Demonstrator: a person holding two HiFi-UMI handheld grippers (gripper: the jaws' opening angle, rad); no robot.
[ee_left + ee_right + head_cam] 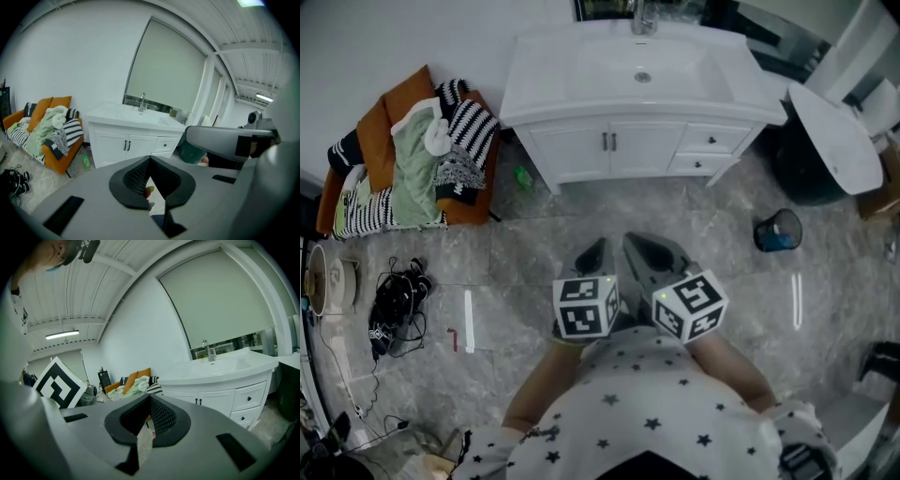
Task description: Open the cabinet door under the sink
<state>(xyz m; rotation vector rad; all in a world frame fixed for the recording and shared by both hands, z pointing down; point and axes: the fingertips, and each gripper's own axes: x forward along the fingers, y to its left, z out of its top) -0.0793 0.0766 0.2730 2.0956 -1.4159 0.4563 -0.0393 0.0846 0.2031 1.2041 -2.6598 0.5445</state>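
1. Left claw (150, 158): shut, jaw tips together, holds nothing.
2. Right claw (150, 397): shut as well, tips meeting, nothing between them.
3. Both held side by side, close to each other, just in front of the person's body and above the floor (572, 234).
4. Cabinet (649, 150) under the sink (642, 70): straight ahead of both claws, well apart from them, touched by neither.
5. Doors (577, 150): both closed, with two dark handles (609, 141) next to each other at the middle.
6. Drawers (711, 141): ahead and slightly right of the right claw, beside the doors.
7. Sofa (380, 127) with clothes: ahead and far to the left of the left claw.
8. Green bottle (522, 176): on the floor ahead-left of the left claw, between sofa and cabinet.
9. Bin (778, 230): to the right of the right claw, on the floor.
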